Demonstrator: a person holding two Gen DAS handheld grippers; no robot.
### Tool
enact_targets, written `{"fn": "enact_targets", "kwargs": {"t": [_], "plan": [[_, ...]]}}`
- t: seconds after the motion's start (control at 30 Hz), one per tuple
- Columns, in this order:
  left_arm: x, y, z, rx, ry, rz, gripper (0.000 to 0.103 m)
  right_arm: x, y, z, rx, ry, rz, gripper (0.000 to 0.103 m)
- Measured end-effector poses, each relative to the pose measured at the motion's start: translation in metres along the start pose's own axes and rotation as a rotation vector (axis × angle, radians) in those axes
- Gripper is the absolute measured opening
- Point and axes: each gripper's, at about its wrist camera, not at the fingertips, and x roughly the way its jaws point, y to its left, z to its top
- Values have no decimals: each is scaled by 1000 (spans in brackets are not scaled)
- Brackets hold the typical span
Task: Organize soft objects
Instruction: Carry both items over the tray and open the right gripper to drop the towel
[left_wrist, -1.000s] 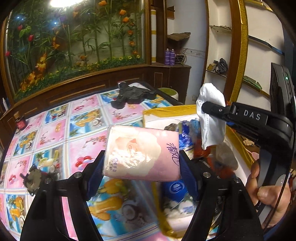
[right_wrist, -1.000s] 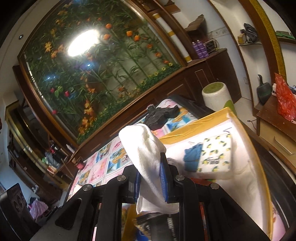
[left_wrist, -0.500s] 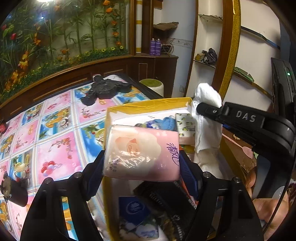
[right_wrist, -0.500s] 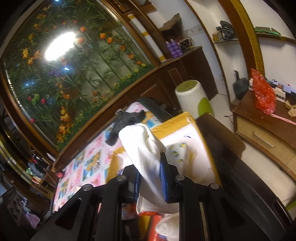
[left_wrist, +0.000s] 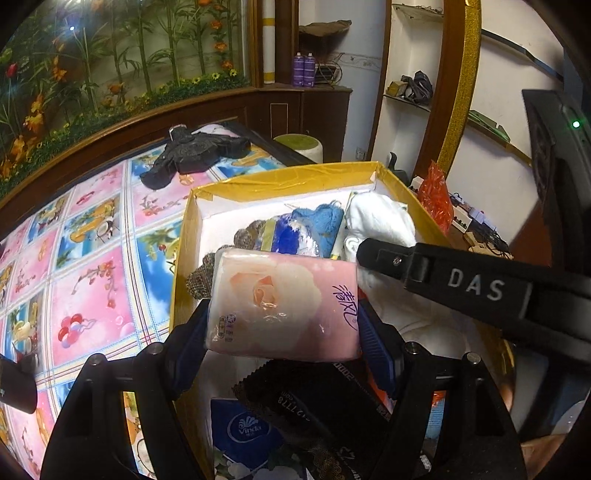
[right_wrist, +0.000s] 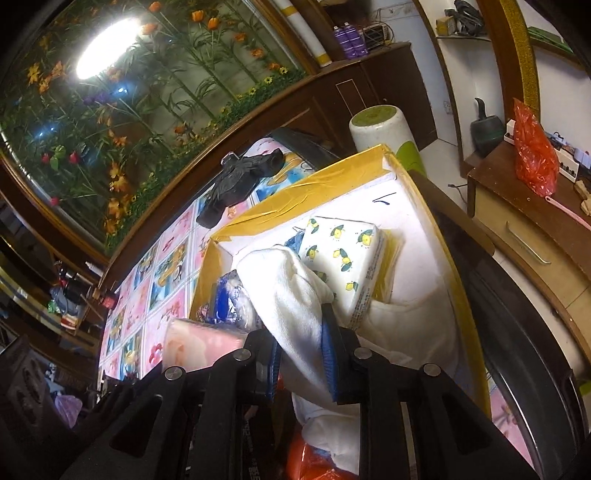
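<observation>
A pink rose-print tissue pack (left_wrist: 284, 306) hangs over the open yellow box (left_wrist: 280, 181), and my left gripper (left_wrist: 282, 332) is shut on its two ends. The same pack (right_wrist: 195, 339) shows at the lower left of the right wrist view. My right gripper (right_wrist: 301, 350) holds a white cloth (right_wrist: 291, 295) between its blue pads while its jaws are opening. The cloth leans left and its lower end trails down into the box (right_wrist: 314, 188). In the left wrist view the right gripper's black finger (left_wrist: 476, 288) crosses above the box, with the white cloth (left_wrist: 380, 221) at its tip.
Inside the box lie a lemon-print tissue pack (right_wrist: 343, 251), a blue cloth (left_wrist: 317, 225), a blue Vinda pack (left_wrist: 247, 428) and a black packet (left_wrist: 314, 406). A black object (left_wrist: 195, 151) rests on the flowered tablecloth (left_wrist: 92, 258). A white and green stool (right_wrist: 380, 129) stands beyond the table.
My left gripper has carried the pink pack to the right, over the box, and lower. My right gripper has tipped down towards the box, and the white cloth now leans over and sags into it.
</observation>
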Motion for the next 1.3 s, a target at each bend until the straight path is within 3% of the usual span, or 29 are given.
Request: {"fn": "enact_targets", "kwargs": {"t": [0.27, 0.47, 0.7, 0.8, 0.97, 1.3], "plan": [[6, -3, -1, 2, 30, 2, 75, 13, 3, 1, -60, 1, -70, 21], [9, 0, -1, -14, 50, -12, 77, 21, 14, -3, -88, 3, -71, 32], [12, 2, -5, -29, 73, -12, 78, 23, 13, -4, -109, -1, -80, 37], [12, 3, -5, -34, 74, -10, 78, 21, 14, -5, -122, -14, -94, 46], [14, 8, -5, -60, 87, -26, 78, 14, 17, -9, -137, -60, -98, 71], [11, 3, -5, -30, 75, 3, 78, 12, 15, -16, -139, -75, -90, 72]]}}
